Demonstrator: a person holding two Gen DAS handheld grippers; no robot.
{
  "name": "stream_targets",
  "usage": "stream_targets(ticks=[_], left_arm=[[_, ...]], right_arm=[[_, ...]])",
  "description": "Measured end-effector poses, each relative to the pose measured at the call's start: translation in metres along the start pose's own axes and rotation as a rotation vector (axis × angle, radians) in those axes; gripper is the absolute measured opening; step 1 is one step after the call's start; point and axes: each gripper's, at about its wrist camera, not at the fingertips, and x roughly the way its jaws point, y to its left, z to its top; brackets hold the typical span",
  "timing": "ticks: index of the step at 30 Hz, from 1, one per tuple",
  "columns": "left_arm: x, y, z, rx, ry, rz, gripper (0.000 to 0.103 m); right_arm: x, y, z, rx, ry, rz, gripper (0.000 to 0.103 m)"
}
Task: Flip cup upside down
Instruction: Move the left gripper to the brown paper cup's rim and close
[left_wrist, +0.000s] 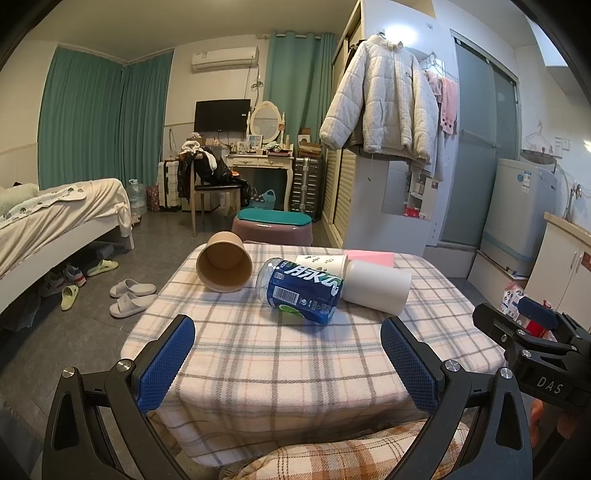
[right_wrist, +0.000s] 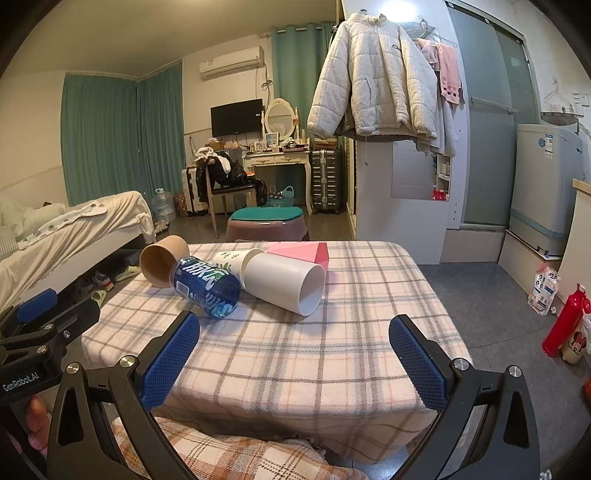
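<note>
- Both tongs stand wide apart and hold nothing: the left gripper (left_wrist: 288, 363) and the right gripper (right_wrist: 295, 360) hang over the near edge of the table (left_wrist: 258, 369), side by side, each showing at the margin of the other's view.
- Beyond them the plaid cloth is bare up to a cluster of things lying on their sides toward the far half of the table.
- The white cup (right_wrist: 284, 284) lies tipped over, its open mouth turned toward the right gripper and slightly right; it looks the likeliest cup for the task.
- Touching or just beside its left flank lies a blue-labelled bottle (left_wrist: 301, 291); behind them a printed paper cup (left_wrist: 321, 264) and a pink box (right_wrist: 306, 253).
- A brown paper cup (left_wrist: 224, 266) lies apart at the far left corner, also on its side.
- By my reading the task is barely begun: 0 cups stand mouth-down, nothing is grasped.
- Left to do: reach forward, close on a cup's wall, turn it rim-down, set it on the cloth.
</note>
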Motion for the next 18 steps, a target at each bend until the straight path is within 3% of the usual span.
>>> stream_targets(ticks=[8,18], left_arm=[[0.021,0.008,0.019,-0.026,0.039,0.013,0.103],[0.086,0.046,0.056,-0.060,0.100,0.079,0.103]], right_arm=[[0.015,-0.002,0.013,0.003,0.016,-0.010,0.103],[0.067,0.002,0.045,0.000,0.045,-0.027,0.103]])
